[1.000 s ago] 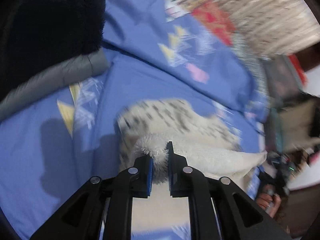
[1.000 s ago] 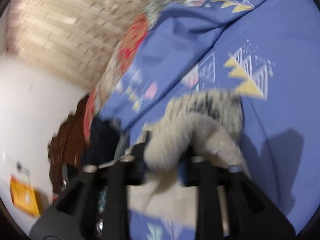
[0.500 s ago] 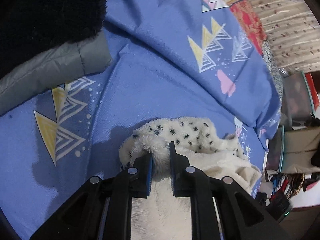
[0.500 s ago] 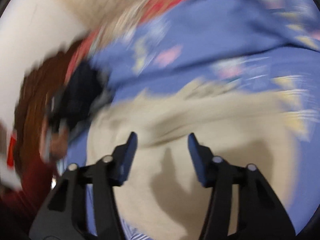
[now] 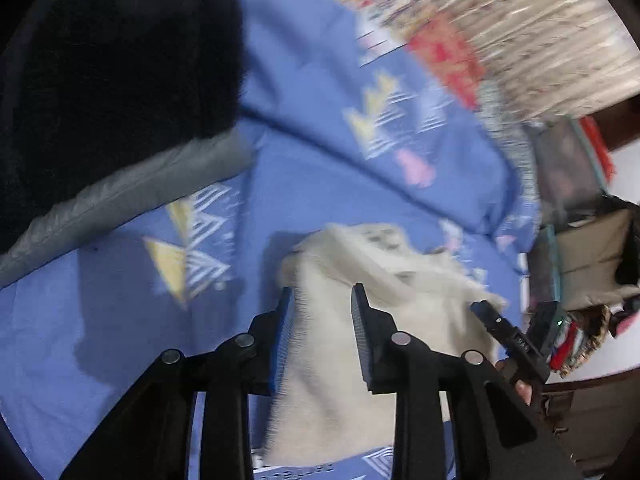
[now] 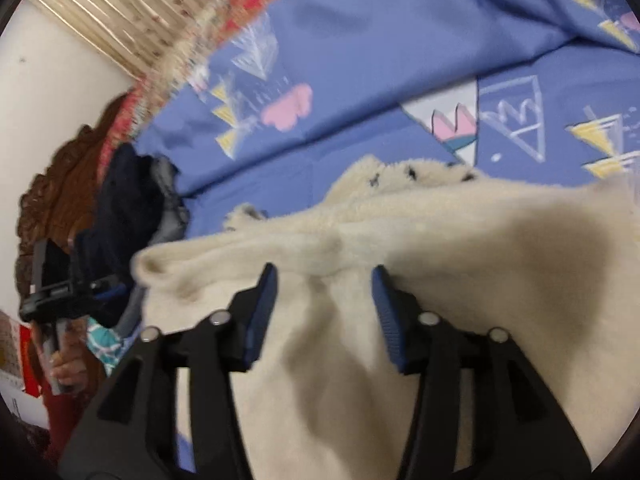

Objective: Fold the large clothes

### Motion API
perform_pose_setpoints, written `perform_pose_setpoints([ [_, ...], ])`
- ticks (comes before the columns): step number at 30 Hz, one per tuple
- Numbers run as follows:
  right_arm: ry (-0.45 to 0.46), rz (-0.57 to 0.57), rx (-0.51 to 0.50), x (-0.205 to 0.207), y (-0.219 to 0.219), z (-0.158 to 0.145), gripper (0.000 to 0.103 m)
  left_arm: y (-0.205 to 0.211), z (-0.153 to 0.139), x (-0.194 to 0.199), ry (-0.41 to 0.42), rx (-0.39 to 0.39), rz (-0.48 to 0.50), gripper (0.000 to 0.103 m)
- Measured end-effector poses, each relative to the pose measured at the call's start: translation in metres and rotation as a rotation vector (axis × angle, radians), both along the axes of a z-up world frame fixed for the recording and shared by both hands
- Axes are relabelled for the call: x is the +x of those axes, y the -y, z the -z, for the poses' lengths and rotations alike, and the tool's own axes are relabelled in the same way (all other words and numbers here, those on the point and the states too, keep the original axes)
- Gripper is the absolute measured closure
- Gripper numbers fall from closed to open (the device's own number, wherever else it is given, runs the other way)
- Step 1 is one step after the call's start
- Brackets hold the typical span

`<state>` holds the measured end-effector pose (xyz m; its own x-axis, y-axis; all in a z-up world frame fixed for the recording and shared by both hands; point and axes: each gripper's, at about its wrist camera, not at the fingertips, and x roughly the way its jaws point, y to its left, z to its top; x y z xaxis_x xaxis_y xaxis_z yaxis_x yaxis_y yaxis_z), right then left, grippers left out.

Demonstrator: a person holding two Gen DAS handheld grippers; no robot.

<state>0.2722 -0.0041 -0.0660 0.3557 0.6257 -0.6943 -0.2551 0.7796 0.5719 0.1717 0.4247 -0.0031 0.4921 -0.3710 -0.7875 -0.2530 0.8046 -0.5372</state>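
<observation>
Blue bedsheet [image 6: 360,52] with triangle prints covers the bed and fills both views; a curtain [image 5: 520,20] hangs at 1 o'clock in the left wrist view; a dark coat [image 5: 112,60] with a grey lining lies at 10 o'clock there. On the sheet the cream fleece garment [image 6: 440,240] lies spread and partly doubled over, its spotted side [image 6: 412,172] showing along the far edge at 12 o'clock in the right wrist view.

Left gripper [image 5: 323,304] hovers over the near part of the fleece, jaws apart and holding nothing; right gripper [image 6: 323,284] likewise stands wide open above the cloth, a thick ridge of fleece just ahead of its tips.

Judging from this, the fold is laid but loose; the plush pile is springy, so the doubled layer may creep open or slide askew with nothing pinning it; a low pass could snag the tips in the pile and drag the edge; a shallow regrasp might take one layer only, and the fold would come apart on lifting.
</observation>
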Motion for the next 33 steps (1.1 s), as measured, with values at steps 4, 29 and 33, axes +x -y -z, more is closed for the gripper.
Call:
perform_pose_setpoints([
  [4,0.089,0.020,-0.029,-0.018,0.012,-0.026,0.050,0.060,-0.008,0.003,0.080,0.077,0.153,0.051],
  [29,0.175,0.111,0.105,-0.063,0.119,-0.023,0.016,0.069,0.027,-0.026,0.081,0.379,0.155,0.026],
  [33,0.182,0.172,0.038,-0.104,0.160,-0.014,0.010,0.041,0.052,-0.050,0.016,0.159,0.126,0.007],
])
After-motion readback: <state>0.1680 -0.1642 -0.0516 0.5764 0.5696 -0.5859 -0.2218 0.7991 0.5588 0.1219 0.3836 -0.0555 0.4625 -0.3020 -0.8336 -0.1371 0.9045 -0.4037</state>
